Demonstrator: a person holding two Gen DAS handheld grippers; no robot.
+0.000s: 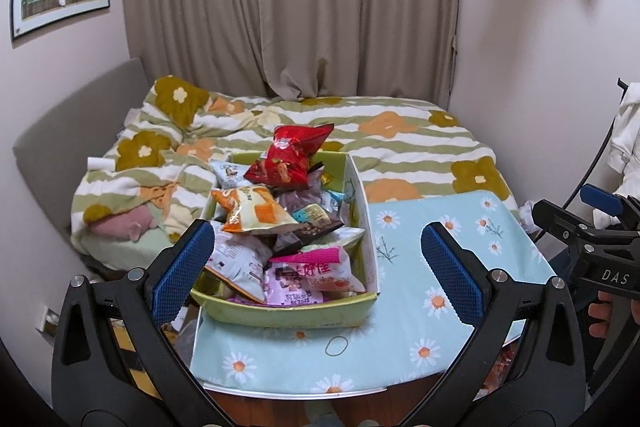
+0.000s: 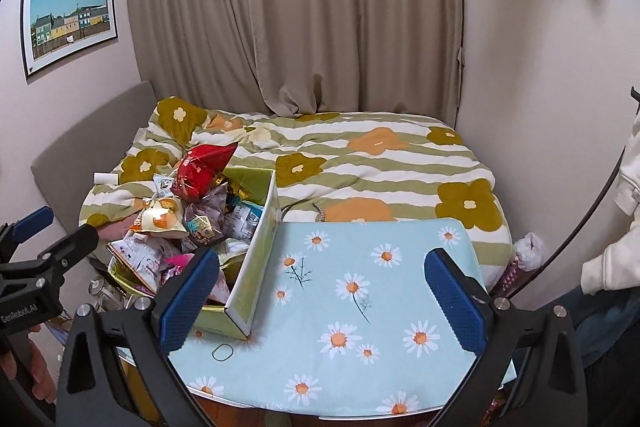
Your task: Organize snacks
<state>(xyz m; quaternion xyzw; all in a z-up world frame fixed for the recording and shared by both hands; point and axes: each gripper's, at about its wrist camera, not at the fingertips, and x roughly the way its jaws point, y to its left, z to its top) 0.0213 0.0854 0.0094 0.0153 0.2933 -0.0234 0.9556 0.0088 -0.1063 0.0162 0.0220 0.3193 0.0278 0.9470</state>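
Snacks (image 1: 276, 227) heaping in green box (image 1: 288, 319), just ahead of left gripper (image 1: 320, 267), left of right gripper (image 2: 324, 299); both gaping wide, gripping nothing. Fitting sorting pending or finished alike; tablecloth (image 2: 360, 287) lying bare beyond.

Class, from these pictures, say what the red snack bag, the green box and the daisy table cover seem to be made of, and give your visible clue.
Red snack bag: glossy plastic film, probably; it shines and crinkles. Green box: likely printed cardboard; thin, flat walls with folded corners. Daisy table cover: matte printed cloth or soft vinyl; which one is unclear.
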